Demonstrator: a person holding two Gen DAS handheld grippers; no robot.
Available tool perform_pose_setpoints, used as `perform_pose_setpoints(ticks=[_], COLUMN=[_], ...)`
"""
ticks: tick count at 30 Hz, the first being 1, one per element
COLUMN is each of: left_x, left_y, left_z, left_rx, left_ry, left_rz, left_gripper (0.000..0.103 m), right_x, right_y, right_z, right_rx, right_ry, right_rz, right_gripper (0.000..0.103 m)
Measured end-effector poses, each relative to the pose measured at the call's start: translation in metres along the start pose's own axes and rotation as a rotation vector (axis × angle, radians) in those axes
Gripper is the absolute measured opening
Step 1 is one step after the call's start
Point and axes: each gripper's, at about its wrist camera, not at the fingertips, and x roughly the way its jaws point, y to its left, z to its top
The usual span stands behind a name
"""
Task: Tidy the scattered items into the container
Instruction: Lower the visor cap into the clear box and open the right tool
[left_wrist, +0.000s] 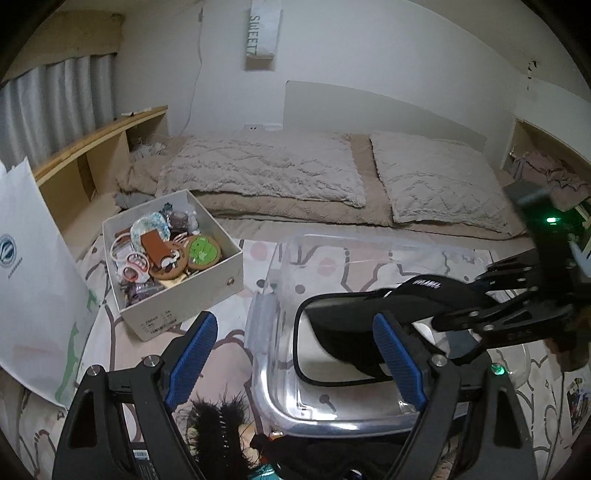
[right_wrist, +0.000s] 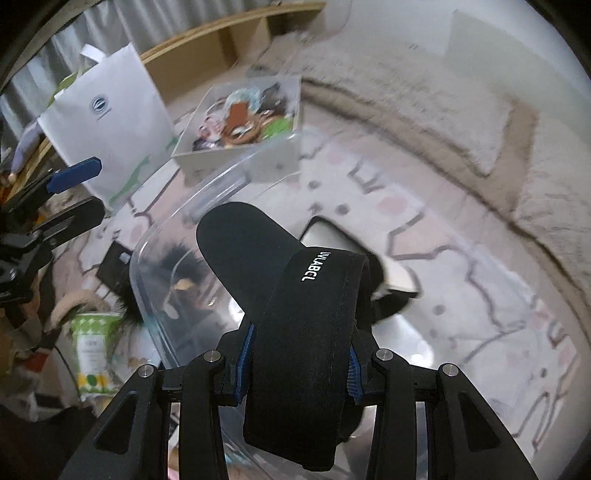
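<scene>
Right wrist view showed the right gripper clenched on a black visor, held over the clear plastic container. Left wrist view showed the left gripper released, jaws wide apart with nothing between the pads, at the near rim of the container. A mirror lay inside it. A white box of small items stood just beside, on the bed sheet.

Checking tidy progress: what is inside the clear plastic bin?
In the clear plastic bin lies a black-rimmed mirror. The right gripper holds a black visor over it, covering part of the bin floor.
</scene>
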Motion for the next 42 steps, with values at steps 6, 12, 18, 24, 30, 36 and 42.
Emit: perform_pose_setpoints(ticks=[6, 12, 18, 24, 30, 36, 42], left_x=[-0.001, -0.002, 0.001, 0.001, -0.001, -0.008, -0.016], left_y=[0.018, 0.033, 0.035, 0.030, 0.027, 0.027, 0.023], left_z=[-0.006, -0.010, -0.012, -0.012, -0.014, -0.013, -0.010], left_rx=[-0.010, -0.033, -0.044, -0.041, -0.032, -0.035, -0.038], left_ry=[0.010, 0.016, 0.023, 0.028, 0.027, 0.021, 0.005], left_rz=[0.017, 0.026, 0.017, 0.006, 0.005, 0.000, -0.010], left_gripper=[0.087, 0.087, 0.087, 0.087, 0.087, 0.087, 0.087], right_x=[0.049, 0.079, 0.088, 0.101, 0.122, 0.096, 0.034], right_y=[-0.009, -0.037, -0.053, -0.077, -0.080, -0.079, -0.064], right_z=[0.016, 0.027, 0.038, 0.041, 0.034, 0.035, 0.047], right_rx=[0.063, 0.165, 0.196, 0.302, 0.336, 0.313, 0.224], right_ry=[0.134, 0.216, 0.214, 0.211, 0.256, 0.155, -0.007], right_rz=[0.043, 0.044, -0.058, -0.077, -0.154, -0.112, -0.142], right_gripper=[0.041, 0.041, 0.042, 0.042, 0.041, 0.042, 0.089])
